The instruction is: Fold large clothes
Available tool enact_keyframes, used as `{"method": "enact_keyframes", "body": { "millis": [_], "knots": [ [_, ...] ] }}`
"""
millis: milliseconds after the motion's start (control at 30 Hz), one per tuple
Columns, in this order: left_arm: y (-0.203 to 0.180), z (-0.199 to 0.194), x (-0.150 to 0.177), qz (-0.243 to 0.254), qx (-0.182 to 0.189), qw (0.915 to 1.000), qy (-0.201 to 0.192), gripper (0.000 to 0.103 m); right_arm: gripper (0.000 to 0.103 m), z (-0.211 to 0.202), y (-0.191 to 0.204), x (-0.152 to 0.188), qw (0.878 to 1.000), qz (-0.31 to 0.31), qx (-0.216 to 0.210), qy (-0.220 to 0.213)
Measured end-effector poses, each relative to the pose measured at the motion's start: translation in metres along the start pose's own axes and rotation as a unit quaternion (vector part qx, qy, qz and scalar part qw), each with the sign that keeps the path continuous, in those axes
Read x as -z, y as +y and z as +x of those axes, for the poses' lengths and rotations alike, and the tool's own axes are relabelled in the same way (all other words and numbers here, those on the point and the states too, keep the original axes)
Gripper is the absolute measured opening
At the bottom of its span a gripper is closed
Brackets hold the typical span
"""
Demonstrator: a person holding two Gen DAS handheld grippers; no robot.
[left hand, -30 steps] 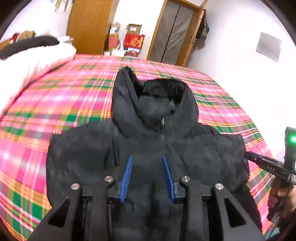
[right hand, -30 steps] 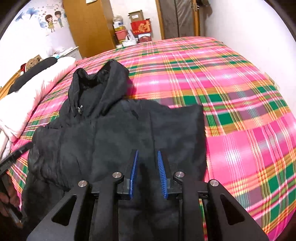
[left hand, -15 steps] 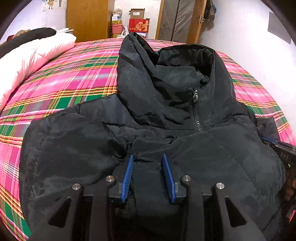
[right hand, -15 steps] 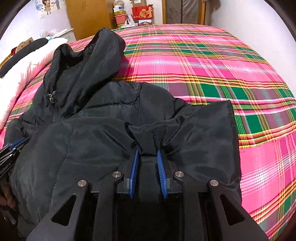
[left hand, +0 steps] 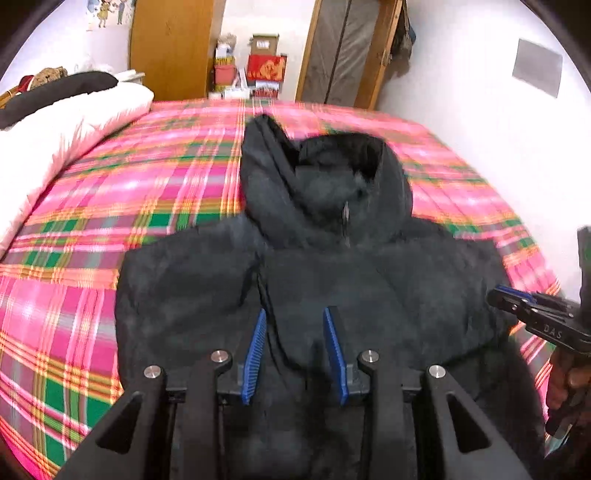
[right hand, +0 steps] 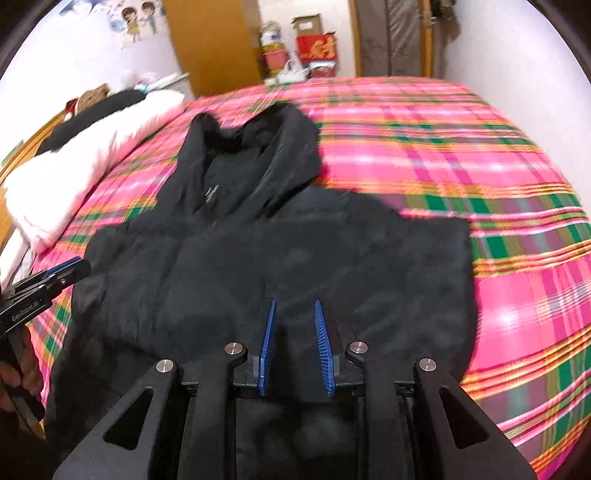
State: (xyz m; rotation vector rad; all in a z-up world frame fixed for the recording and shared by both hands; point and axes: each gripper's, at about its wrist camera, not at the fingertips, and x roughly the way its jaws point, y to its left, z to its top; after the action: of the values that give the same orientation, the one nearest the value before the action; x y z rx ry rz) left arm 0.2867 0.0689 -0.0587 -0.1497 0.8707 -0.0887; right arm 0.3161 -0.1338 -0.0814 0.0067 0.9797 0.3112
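Watching: I have both wrist feeds up, and both are smeared by motion blur.
Jacket: the black hooded puffer jacket (left hand: 332,266) lies front-up on the pink plaid bedspread (left hand: 129,192), hood (left hand: 325,173) toward the far end of the bed, zipper closed, sides already turned in as far as I can judge.
Left gripper: the left gripper (left hand: 295,347) has its jaws parted with no fabric pinched between the blue pads (left hand: 255,350); I read it as released, above the lower chest.
Right gripper: the right gripper (right hand: 293,343) also stands parted and holds nothing, over the jacket's right half.
Stage: my guess is one fold has just been laid and the next grasp is not yet chosen.
Risk one: the padded fill looks springy, so a turned-in side may creep open if I leave it unpressed.
Risk two: a shallow pinch on slick shell cloth could take only the top layer, and the fold would skew.
Risk three: with the blur I could misjudge height and drag the pads through the pile.
Left view only: the wall plate (left hand: 537,66) and the right tool entering at the edge (left hand: 532,314).
Right view only: the jacket's square right edge (right hand: 465,266), the white duvet (right hand: 74,177) beside it, and cartoon wall stickers (right hand: 138,22).
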Motion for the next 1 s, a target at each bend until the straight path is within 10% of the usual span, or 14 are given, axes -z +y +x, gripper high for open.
{"method": "enact_keyframes", "body": {
  "millis": [467, 600, 1000],
  "knots": [
    [0.005, 0.039, 0.017, -0.005, -0.007, 0.9983, 0.057, 0.036, 0.024, 0.033, 0.005, 0.007, 0.999, 0.005, 0.015, 0.034],
    [0.009, 0.012, 0.015, -0.029, -0.001, 0.9986, 0.045, 0.036, 0.058, 0.008, 0.008, 0.004, 1.0, 0.012, -0.006, 0.026],
    [0.005, -0.013, -0.062, -0.015, 0.002, 0.9998, -0.013, 0.036, 0.06, -0.017, 0.035, -0.081, 1.0, -0.017, -0.003, -0.026]
  ]
}}
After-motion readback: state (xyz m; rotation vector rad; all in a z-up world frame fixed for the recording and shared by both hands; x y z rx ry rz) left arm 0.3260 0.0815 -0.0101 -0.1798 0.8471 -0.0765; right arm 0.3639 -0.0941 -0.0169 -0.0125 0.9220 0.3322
